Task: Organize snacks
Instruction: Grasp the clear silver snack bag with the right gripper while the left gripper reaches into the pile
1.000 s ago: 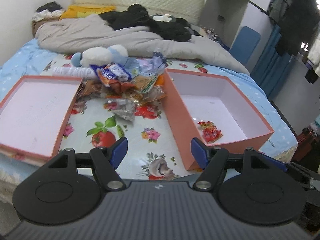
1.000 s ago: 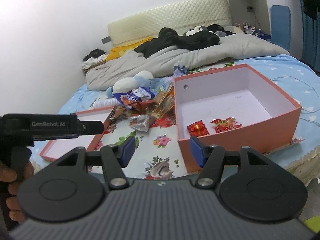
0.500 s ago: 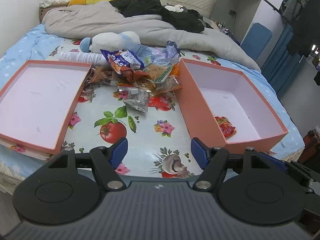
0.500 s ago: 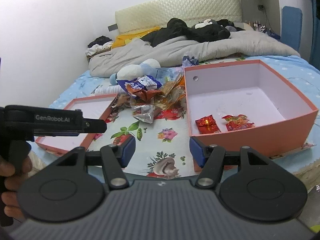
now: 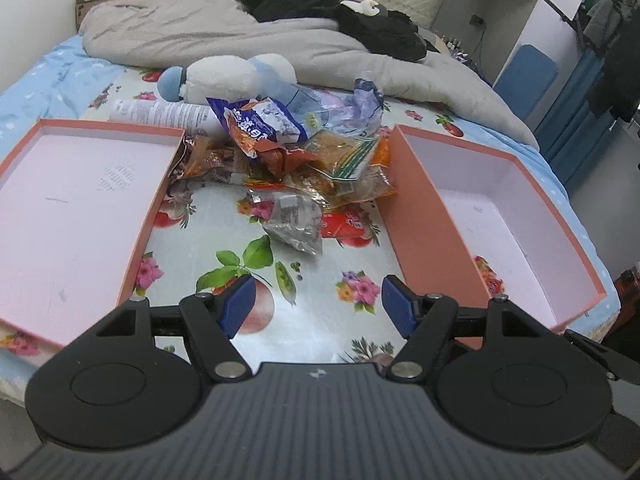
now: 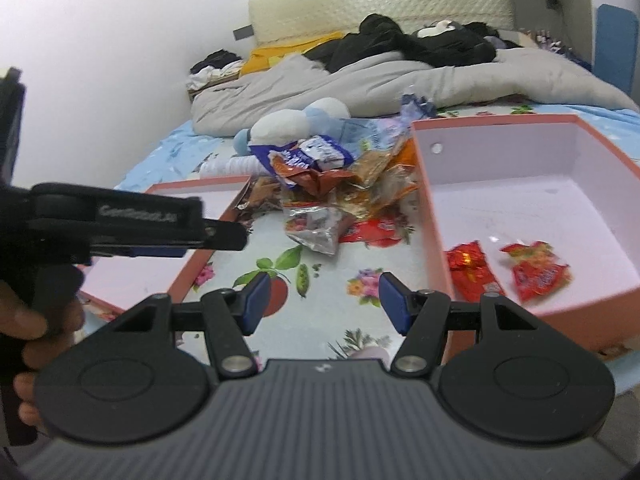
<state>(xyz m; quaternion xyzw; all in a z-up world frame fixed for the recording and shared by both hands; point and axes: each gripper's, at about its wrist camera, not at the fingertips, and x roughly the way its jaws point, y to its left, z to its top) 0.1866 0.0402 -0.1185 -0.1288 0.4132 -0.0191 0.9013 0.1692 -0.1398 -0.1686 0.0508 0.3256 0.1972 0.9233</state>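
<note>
A heap of snack packets (image 5: pixel 296 160) (image 6: pixel 336 184) lies on a flowered cloth between two pink boxes. The shallow box lid (image 5: pixel 72 200) (image 6: pixel 168 256) on the left holds nothing. The deep box (image 5: pixel 516 216) (image 6: pixel 532 184) on the right holds two red packets (image 6: pixel 472 268) (image 6: pixel 536 272). My left gripper (image 5: pixel 316 306) hovers open over the cloth, short of a silver packet (image 5: pixel 296 228). My right gripper (image 6: pixel 324 300) is open too, nothing between its blue pads. The left gripper's black body (image 6: pixel 132 226) and a hand (image 6: pixel 24 320) show at the left of the right wrist view.
Behind the heap lie a white and blue plush toy (image 5: pixel 236 74), a white tube (image 5: pixel 160 112), a grey quilt (image 5: pixel 240 36) and dark clothes (image 5: pixel 344 8). The bed's right edge drops off beyond the deep box. A blue chair (image 5: pixel 528 76) stands by the wall.
Both grippers have moved forward and lower toward the snack heap, which looks larger and closer. Their jaws have kept the same width.
</note>
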